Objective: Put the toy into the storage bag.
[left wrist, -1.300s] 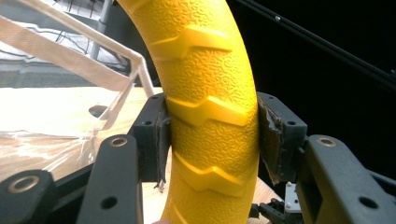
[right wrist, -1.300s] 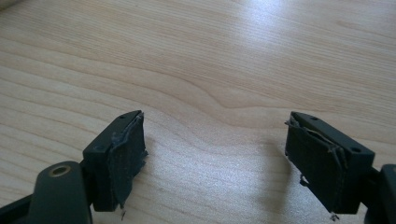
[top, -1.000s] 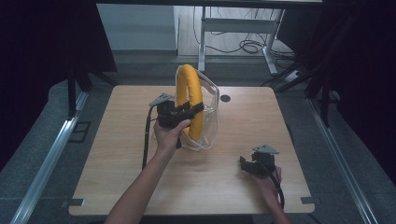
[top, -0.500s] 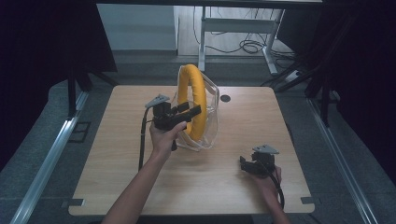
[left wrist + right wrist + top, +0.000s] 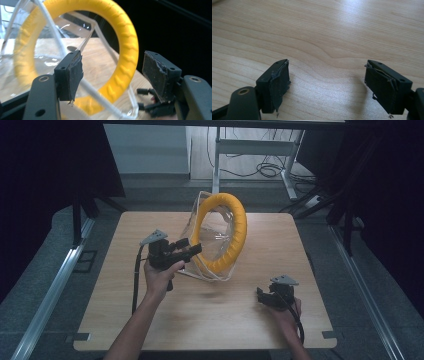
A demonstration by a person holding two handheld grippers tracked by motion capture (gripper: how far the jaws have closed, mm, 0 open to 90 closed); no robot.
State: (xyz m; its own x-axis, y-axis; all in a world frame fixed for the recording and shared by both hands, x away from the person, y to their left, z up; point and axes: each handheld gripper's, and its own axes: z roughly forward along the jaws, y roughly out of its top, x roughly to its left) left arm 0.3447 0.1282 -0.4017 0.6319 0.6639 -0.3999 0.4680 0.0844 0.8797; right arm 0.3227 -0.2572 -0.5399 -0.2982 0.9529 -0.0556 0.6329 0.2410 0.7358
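On the wooden table (image 5: 150, 320) in a dark room, the yellow ring (image 5: 235, 227) stood on edge at frame centre, facing lower left toward the left tool (image 5: 189, 249), whose jaws had just been opening and stood released around the clear bag's (image 5: 210, 270) edge, while the right tool (image 5: 262, 295) was open.

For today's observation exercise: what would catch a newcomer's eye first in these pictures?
The bright yellow ring in a clear plastic holder stands out mid-table. The left tongs, whose jaws have just been opening, sit wide apart beside it, pads off it. The right tongs rest open on the wooden table near its right front.

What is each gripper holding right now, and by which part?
Nothing. The left gripper has just opened beside the clear bag with the yellow ring. The right gripper rests open on the table.
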